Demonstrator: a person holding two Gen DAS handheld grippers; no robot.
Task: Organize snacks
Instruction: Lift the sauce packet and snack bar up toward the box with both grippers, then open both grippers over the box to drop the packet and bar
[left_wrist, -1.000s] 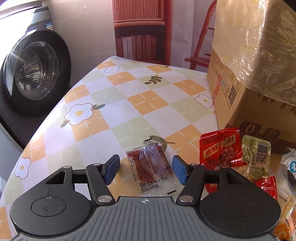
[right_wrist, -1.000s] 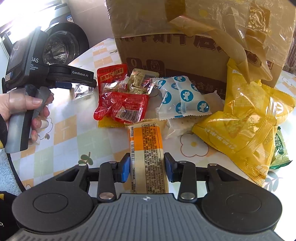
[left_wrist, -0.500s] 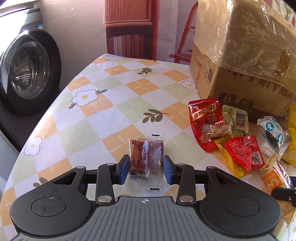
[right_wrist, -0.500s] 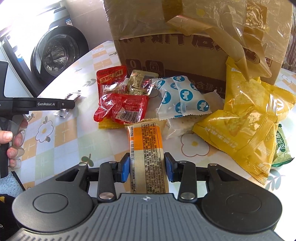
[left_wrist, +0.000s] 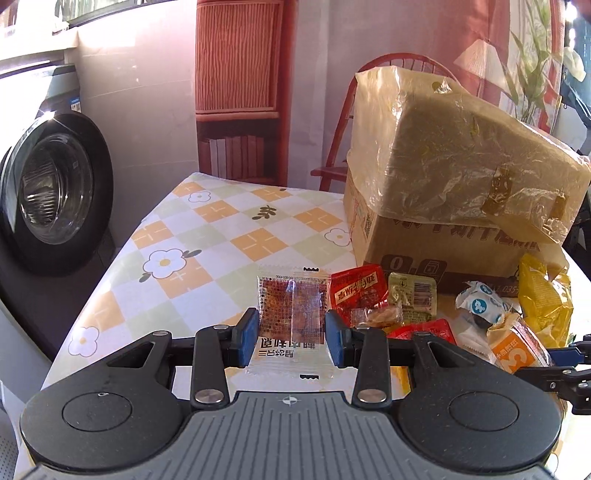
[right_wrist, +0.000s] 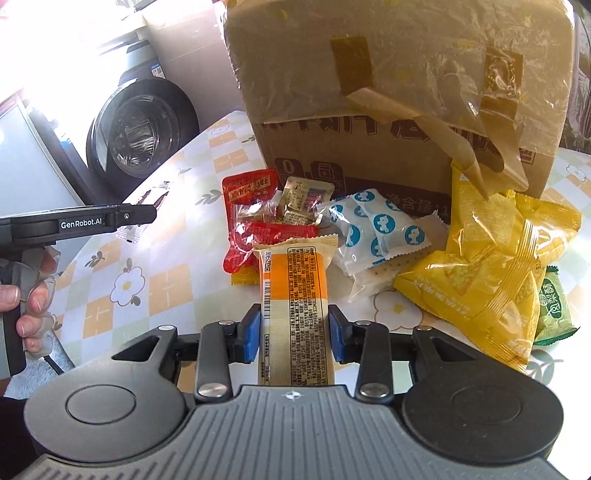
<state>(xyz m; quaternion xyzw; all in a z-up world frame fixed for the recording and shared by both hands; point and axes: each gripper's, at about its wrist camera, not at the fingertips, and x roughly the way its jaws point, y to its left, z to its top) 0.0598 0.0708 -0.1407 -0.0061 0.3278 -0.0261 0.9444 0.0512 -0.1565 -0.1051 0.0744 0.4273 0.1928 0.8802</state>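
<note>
Left wrist view first: your left gripper (left_wrist: 290, 333) is clamped on the small clear sachet of reddish-brown snack (left_wrist: 293, 309), lifted clear of the checked floral tablecloth (left_wrist: 207, 236); its jaws have just been closing with that sachet between them. To its right lies the loose heap of red pouches (left_wrist: 355, 291) in front of the plastic-wrapped cardboard box (left_wrist: 458, 192). In the right wrist view, your right gripper (right_wrist: 294, 335) pinches the long orange-and-cream wrapped bar (right_wrist: 294, 291) by its sides, above the pile. Both wrappers look slick, so a quick swing could let either slide out, and the sachet's thin film may buckle between the pads.
</note>
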